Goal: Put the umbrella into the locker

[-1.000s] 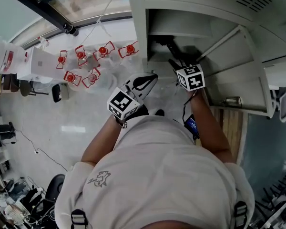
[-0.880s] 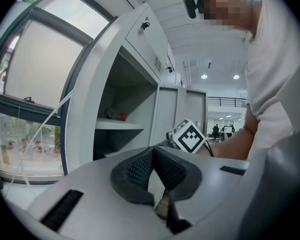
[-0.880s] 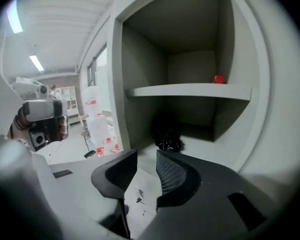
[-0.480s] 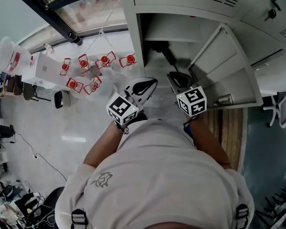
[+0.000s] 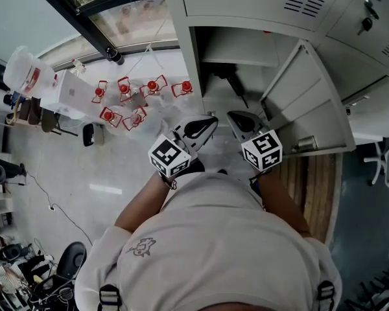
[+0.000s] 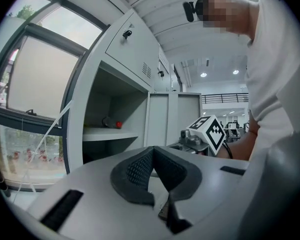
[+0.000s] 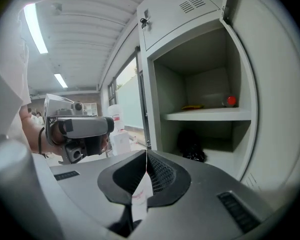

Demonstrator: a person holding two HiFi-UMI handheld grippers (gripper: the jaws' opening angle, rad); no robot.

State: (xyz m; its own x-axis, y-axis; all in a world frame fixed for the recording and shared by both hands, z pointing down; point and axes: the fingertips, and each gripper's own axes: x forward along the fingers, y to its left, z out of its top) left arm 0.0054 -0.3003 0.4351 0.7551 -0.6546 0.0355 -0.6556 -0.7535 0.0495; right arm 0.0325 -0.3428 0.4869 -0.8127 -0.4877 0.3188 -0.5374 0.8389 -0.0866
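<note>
"Since the locker (image 7: 151, 84) is standing open, where is the umbrella (image 7: 192, 146) lying?"

"It's lying as a black bundle in the lower compartment, under the shelf (image 7: 205, 115). My left gripper (image 6: 152, 151) is showing its jaws pressed together on nothing. My right gripper (image 7: 146, 156) has just been closing its jaws, and nothing is sitting between them."

"How is it going to handle?"

"I'm judging it light, soft in the cloth, stiff along the shaft and not fragile. I'd be taking it round the bundled middle. I'm reading no brand or writing anywhere, only square markers on the cubes (image 5: 262, 150)."
</note>
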